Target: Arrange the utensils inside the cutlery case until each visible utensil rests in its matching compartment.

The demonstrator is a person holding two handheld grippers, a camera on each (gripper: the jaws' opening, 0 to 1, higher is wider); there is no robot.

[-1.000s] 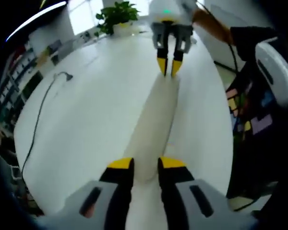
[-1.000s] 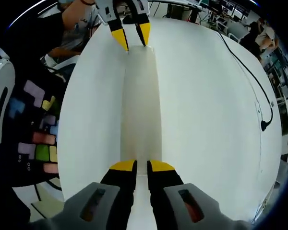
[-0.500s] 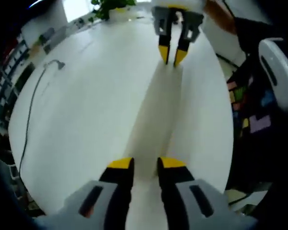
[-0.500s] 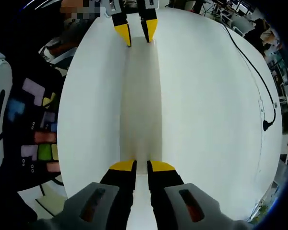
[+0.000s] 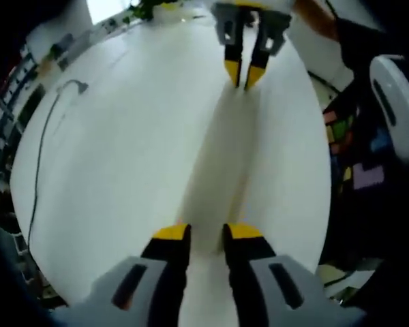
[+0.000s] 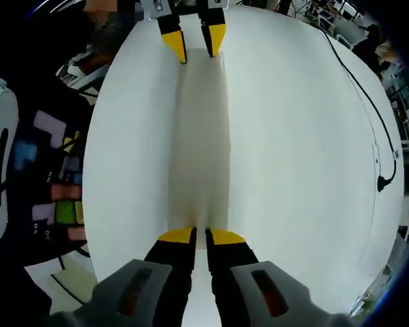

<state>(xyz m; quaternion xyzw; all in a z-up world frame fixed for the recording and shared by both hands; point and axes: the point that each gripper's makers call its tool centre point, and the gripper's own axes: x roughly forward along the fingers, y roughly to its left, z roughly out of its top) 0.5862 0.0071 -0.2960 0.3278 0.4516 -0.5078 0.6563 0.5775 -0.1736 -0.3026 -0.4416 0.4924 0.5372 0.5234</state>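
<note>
Cutlery case (image 5: 221, 160) pale, washed out, contents indiscernible

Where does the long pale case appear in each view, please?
Left gripper view: the long pale case runs from the left gripper up to the right gripper.
Right gripper view: it runs up the middle.
Shared landmark: black cable on the white table.

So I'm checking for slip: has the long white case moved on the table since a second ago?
No: in the left gripper view the case and the cable drift up together, so the camera tilted.
</note>
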